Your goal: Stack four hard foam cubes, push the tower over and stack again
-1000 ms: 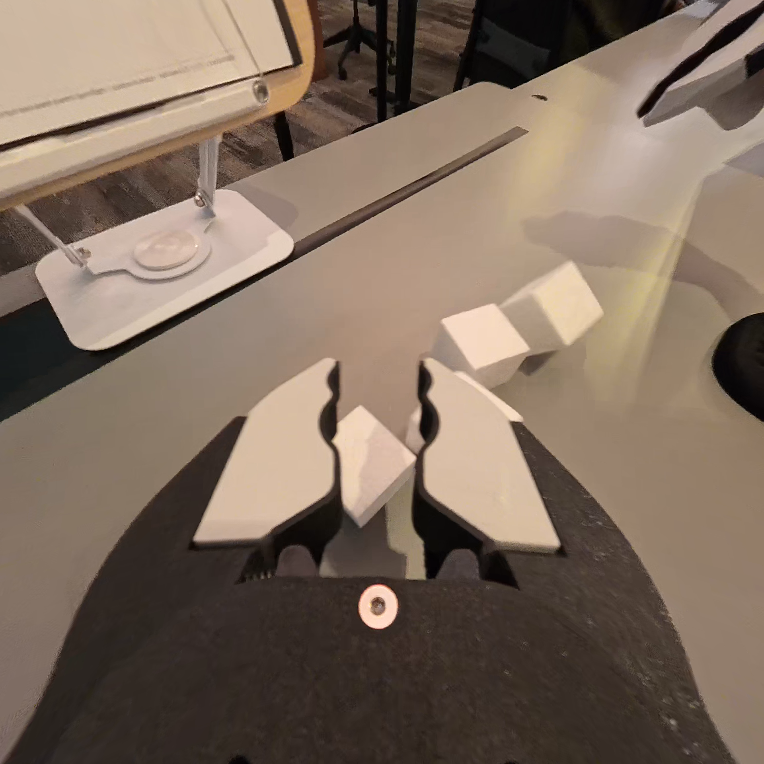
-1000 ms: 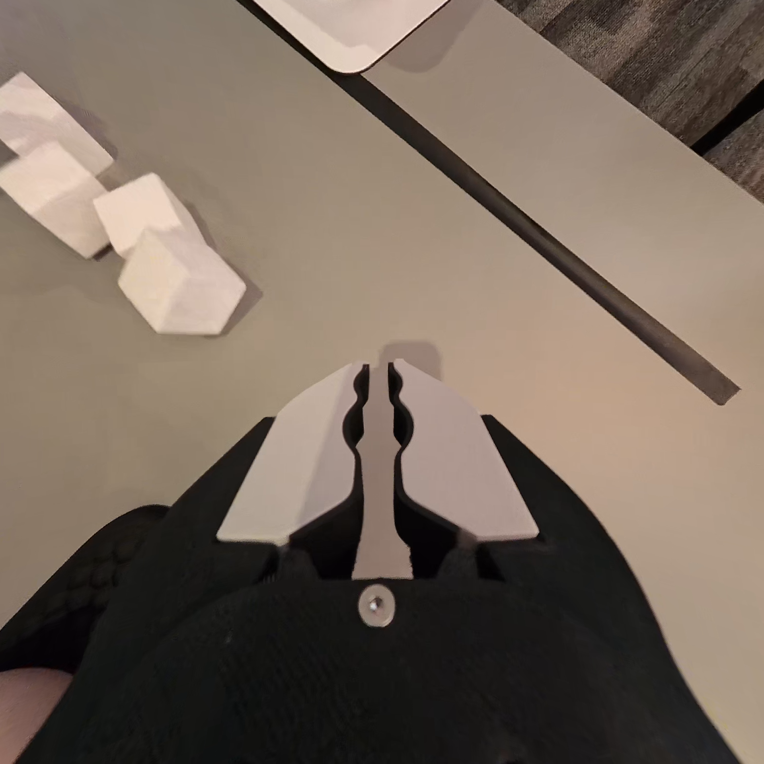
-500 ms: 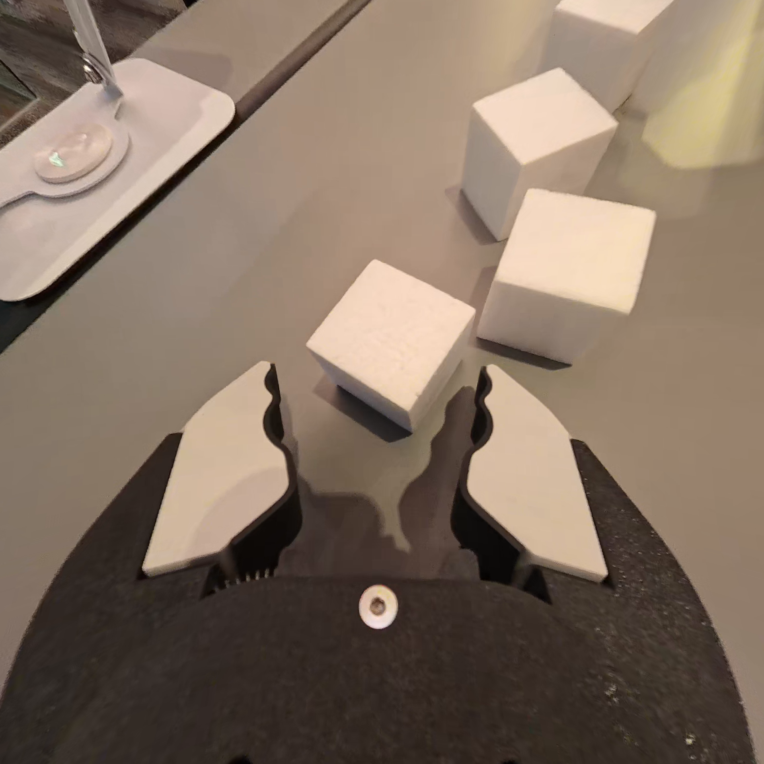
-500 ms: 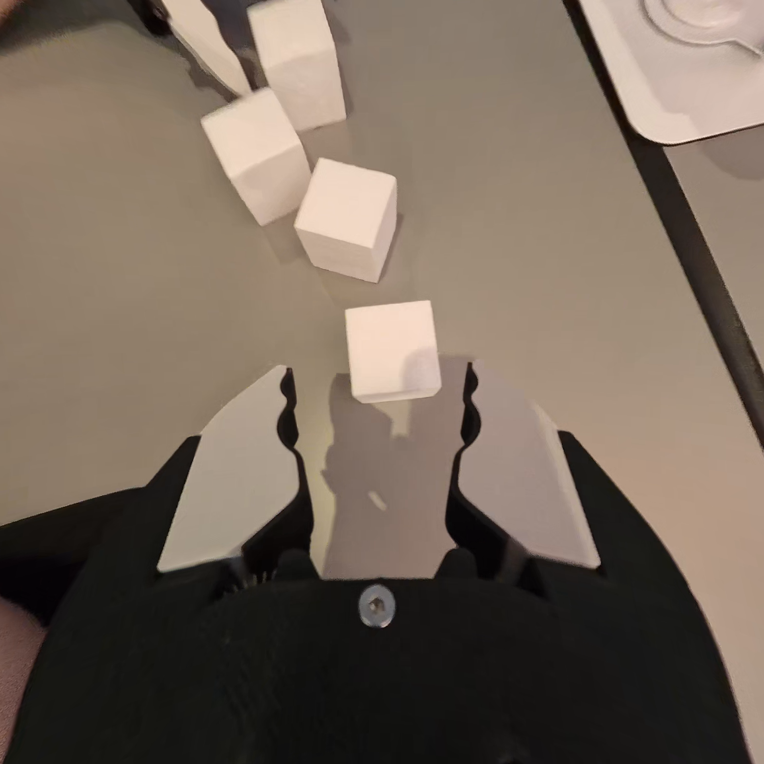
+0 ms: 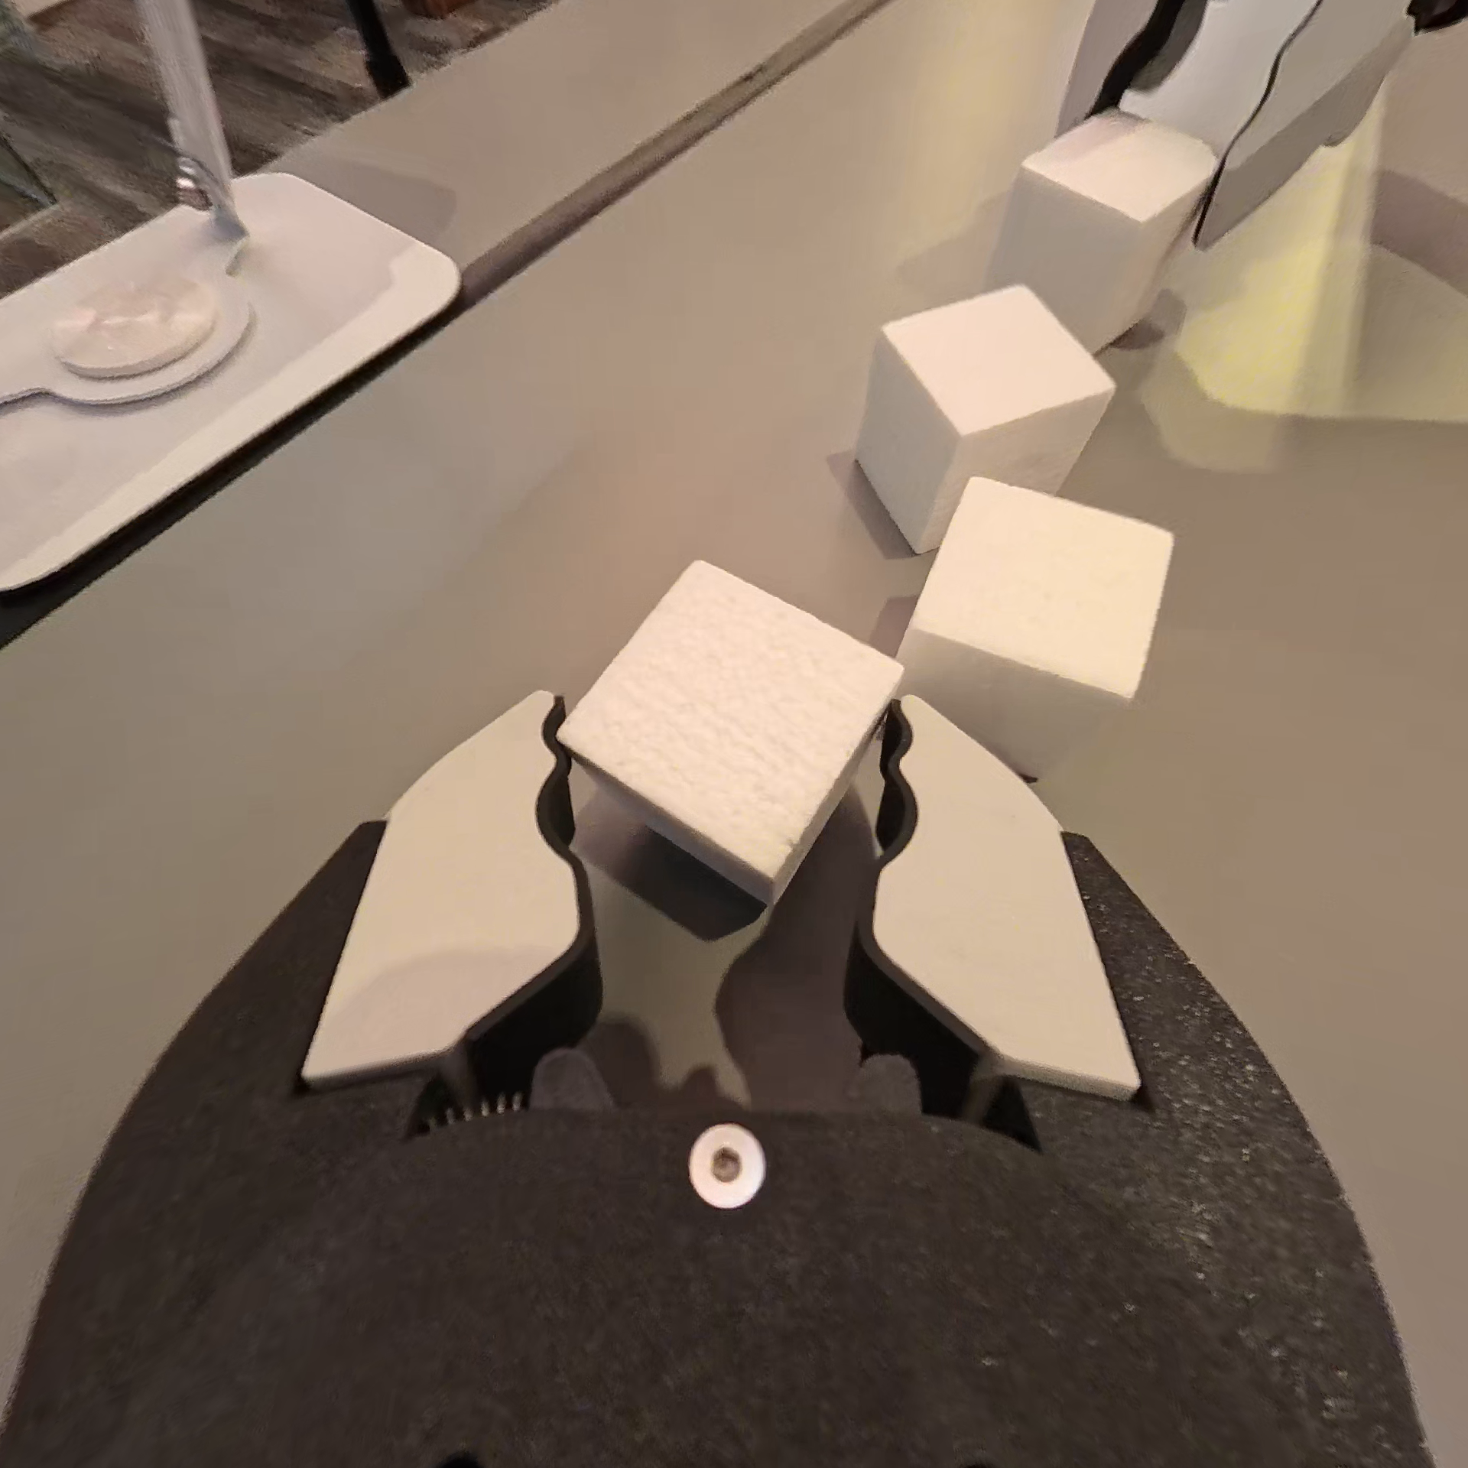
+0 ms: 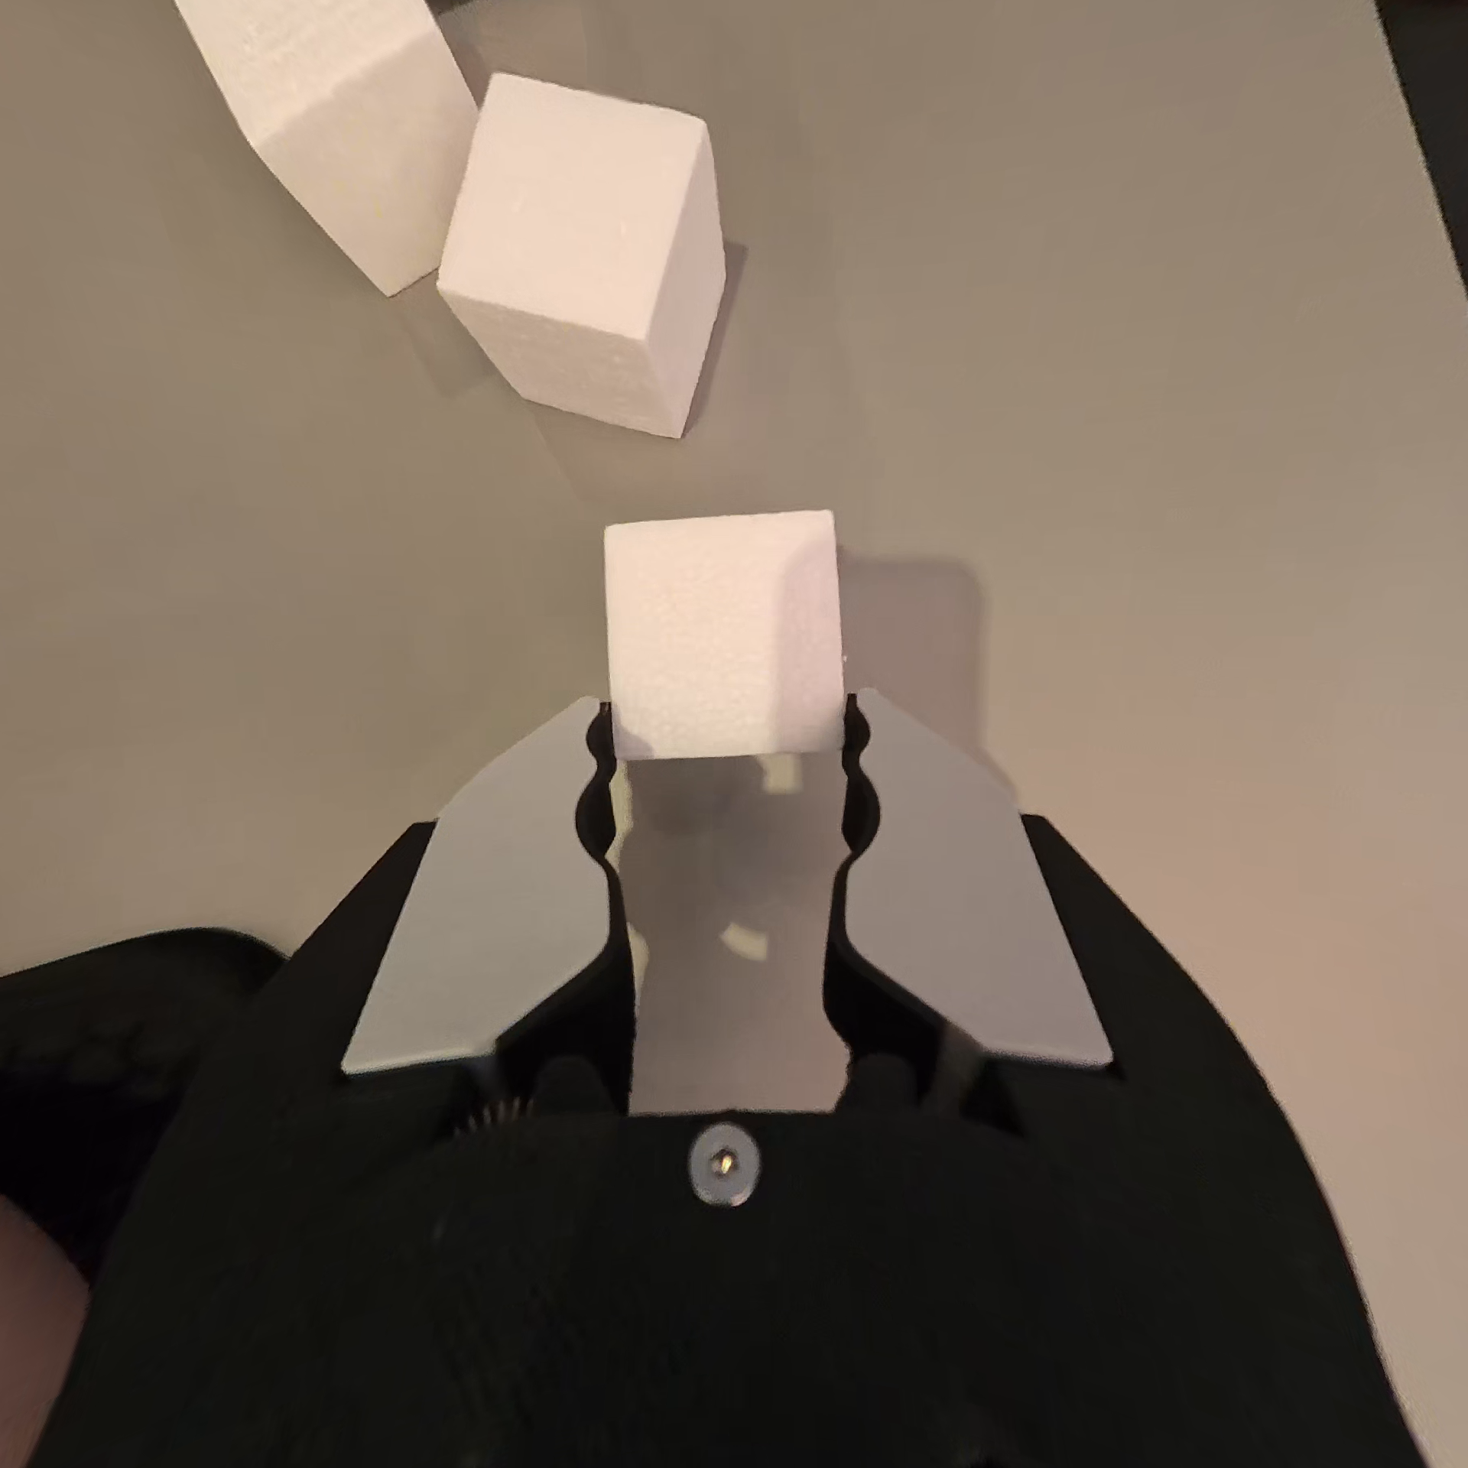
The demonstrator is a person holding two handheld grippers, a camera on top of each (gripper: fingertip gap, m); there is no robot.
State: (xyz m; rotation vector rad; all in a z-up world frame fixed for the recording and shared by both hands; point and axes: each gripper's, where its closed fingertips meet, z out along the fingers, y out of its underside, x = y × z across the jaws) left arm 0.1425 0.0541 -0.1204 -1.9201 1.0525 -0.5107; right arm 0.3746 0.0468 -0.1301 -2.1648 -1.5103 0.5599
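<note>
Several white foam cubes lie in a loose row on the grey table [image 5: 397,635]. My left gripper [image 5: 723,715] has its jaws closed against opposite corners of the nearest cube [image 5: 715,715], which sits turned diagonally between the tips. Beyond it lie a second cube [image 5: 1041,627] and a third cube [image 5: 977,413]. My right gripper [image 6: 727,707] is shut on the flat sides of the far-end cube [image 6: 723,627]. That cube also shows in the left wrist view [image 5: 1104,222], with one right finger [image 5: 1311,135] beside it. Two more cubes [image 6: 580,246] [image 6: 318,103] lie ahead of the right gripper.
A white stand base [image 5: 198,357] with a round disc and a thin post sits at the left. A dark slot [image 5: 635,159] runs diagonally across the table behind the cubes. Part of a hand [image 6: 32,1311] shows at the lower left of the right wrist view.
Both grippers have moved forward to a cube at either end of the row and their jaws have narrowed onto it. One second ago the right gripper was shut and empty.
</note>
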